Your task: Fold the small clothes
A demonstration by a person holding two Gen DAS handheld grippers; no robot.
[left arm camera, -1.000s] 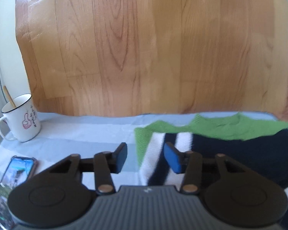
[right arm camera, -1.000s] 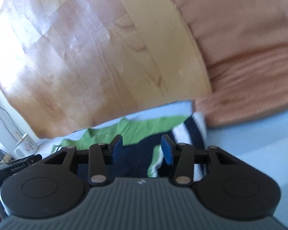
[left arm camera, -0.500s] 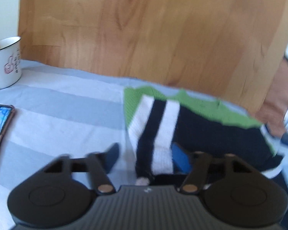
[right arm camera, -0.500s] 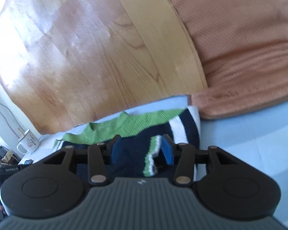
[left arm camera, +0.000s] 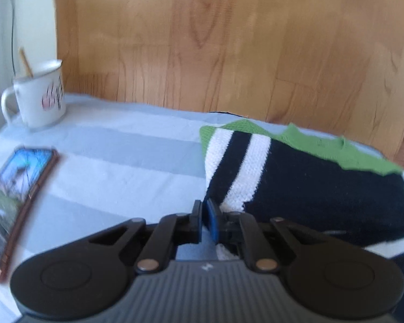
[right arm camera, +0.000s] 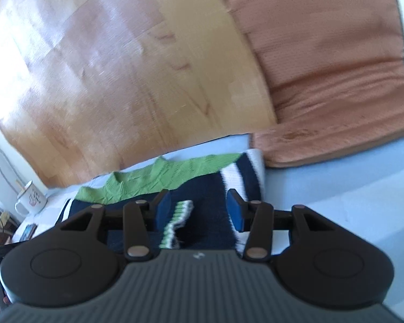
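My left gripper [left arm camera: 204,216] is clenched at the corner of the sweater [left arm camera: 304,185]; whether cloth is caught I cannot tell.

The sweater (navy, with white stripes and green) lies on the striped cloth [left arm camera: 115,167], right of a mug [left arm camera: 39,95] and a phone [left arm camera: 12,196]. My right gripper [right arm camera: 199,211] hangs released above its folded green-edged hem, beside a brown cushion [right arm camera: 331,67].
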